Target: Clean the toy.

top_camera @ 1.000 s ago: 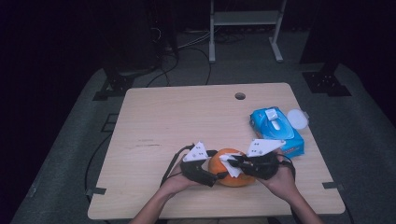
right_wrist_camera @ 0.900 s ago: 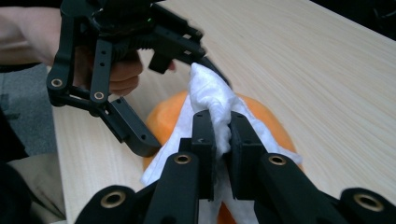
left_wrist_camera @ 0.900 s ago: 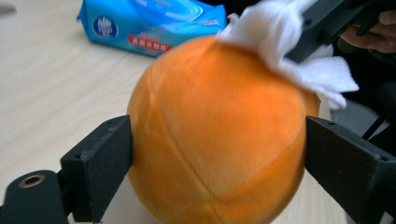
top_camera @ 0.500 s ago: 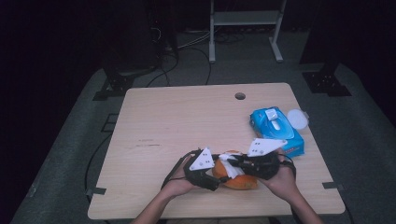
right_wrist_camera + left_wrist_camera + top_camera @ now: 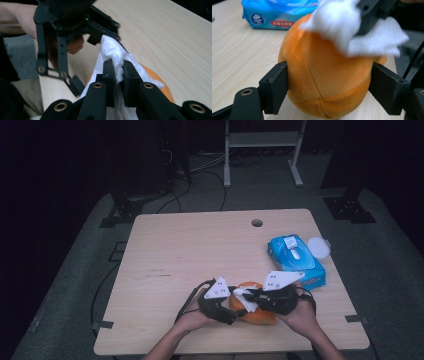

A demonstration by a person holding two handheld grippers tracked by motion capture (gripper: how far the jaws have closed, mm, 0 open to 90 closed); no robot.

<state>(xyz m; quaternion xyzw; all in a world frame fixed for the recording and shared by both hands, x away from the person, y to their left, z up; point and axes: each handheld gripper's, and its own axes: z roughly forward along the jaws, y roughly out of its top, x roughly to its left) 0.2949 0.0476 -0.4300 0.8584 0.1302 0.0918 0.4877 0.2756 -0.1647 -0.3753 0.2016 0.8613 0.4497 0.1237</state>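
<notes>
An orange plush ball (image 5: 256, 316) lies near the table's front edge. My left gripper (image 5: 231, 310) is shut on it, its two black jaws pressing the ball's (image 5: 327, 75) sides in the left gripper view (image 5: 329, 87). My right gripper (image 5: 252, 299) is shut on a crumpled white wipe (image 5: 112, 50) and holds it against the top of the ball (image 5: 160, 80). The wipe (image 5: 342, 25) looks blurred in the left gripper view. In the right gripper view, my right gripper (image 5: 119, 72) points toward the left gripper's frame and hand.
A blue pack of wet wipes (image 5: 295, 260) lies at the right side of the wooden table (image 5: 200, 250), with a round white lid (image 5: 318, 246) beside it. A cable hole (image 5: 257, 223) sits near the far edge. Dark floor and stands surround the table.
The left gripper and the ball have shifted slightly right and toward the front edge. The right gripper with the wipe has moved a little across the ball's top.
</notes>
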